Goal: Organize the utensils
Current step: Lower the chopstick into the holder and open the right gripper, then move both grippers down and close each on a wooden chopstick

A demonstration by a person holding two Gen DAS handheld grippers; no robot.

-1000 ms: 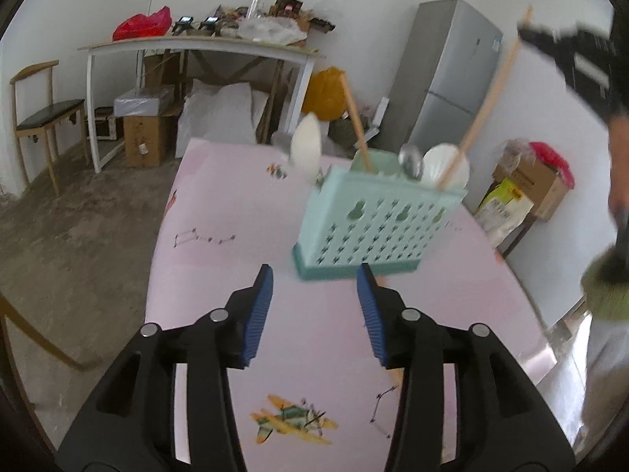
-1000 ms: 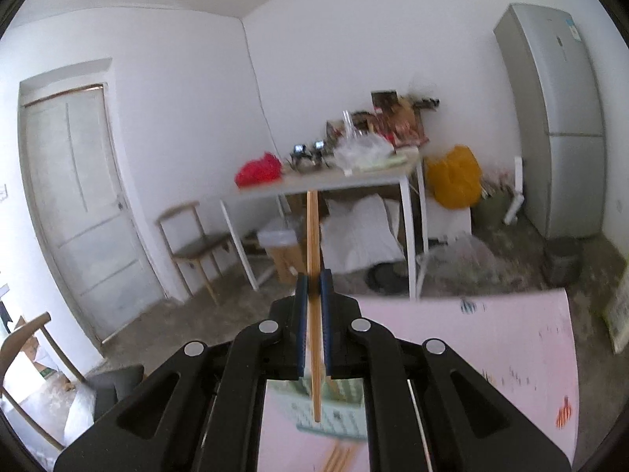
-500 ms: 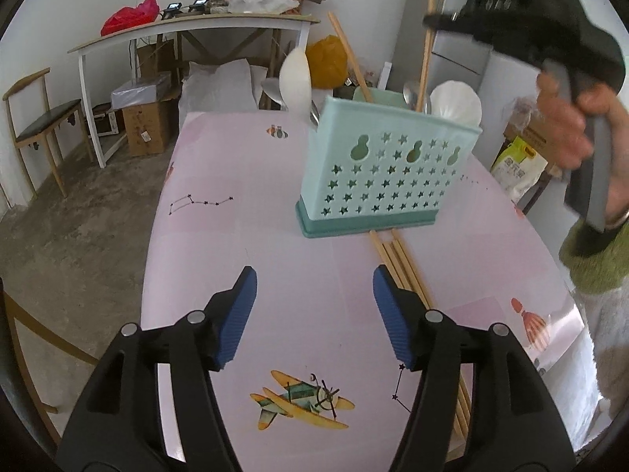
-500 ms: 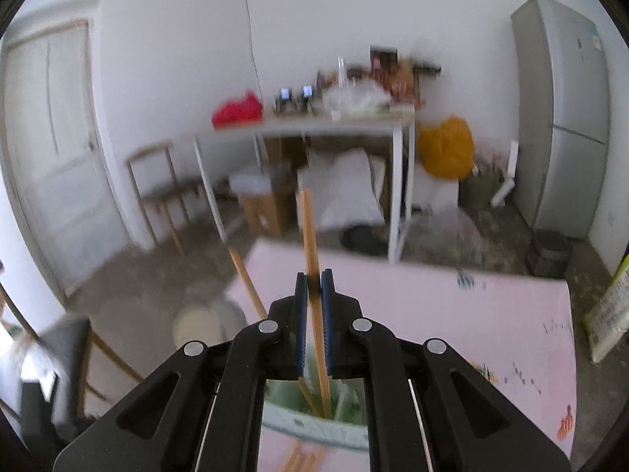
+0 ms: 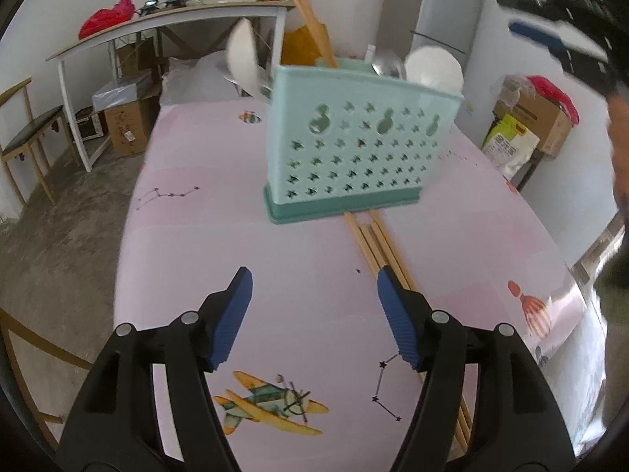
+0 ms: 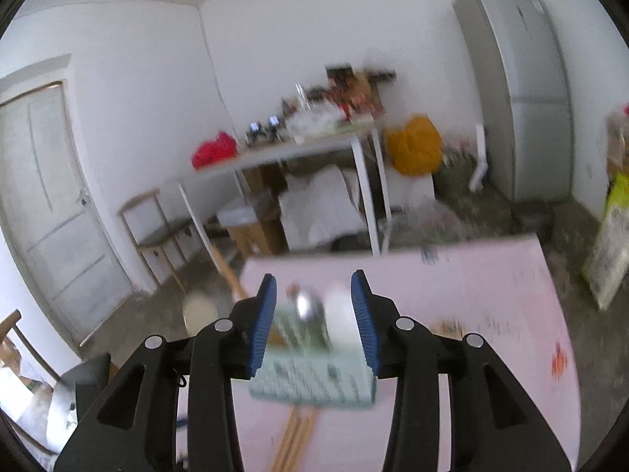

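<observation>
- Since a second ago the chopstick that sat clamped in the right tool [image 6: 312, 316] has left it; that tool's jaws have just been opening and now stand apart with nothing pressed between the blue pads.
- Two chopsticks [image 5: 310, 25] now lean together out of the holder's left compartment, tilted up and to the left.
- Pale green with a darker base, the utensil holder [image 5: 354, 153] stands upright on the pink counter [image 5: 188, 236], its front wall pierced with stars and gourd shapes.
- At its right end a metal spoon [image 5: 387, 63] and a round white spoon [image 5: 434, 69] rise above the rim, side by side.
- Another white spoon [image 5: 241, 59] leans out past the holder's left edge; which compartment holds it I cannot tell.
- More chopsticks [image 5: 373, 244] lie flat on the counter, running from the holder's base toward the left tool [image 5: 312, 281] and passing under its right finger.
- That left tool hangs above the counter in front of the holder, its jaws wide and just been opening further, nothing between them.
- Seen from the left wrist view, the right tool is a dark blur up at the right, held above the holder.
- The right wrist view is smeared, so the holder below the pads reads only roughly.
- Cartoon prints mark the counter, among them an airplane [image 5: 271, 403] near the left tool.
- Behind are a cluttered white table [image 5: 173, 23], a wooden chair [image 5: 23, 137] and a grey fridge [image 5: 448, 11].
</observation>
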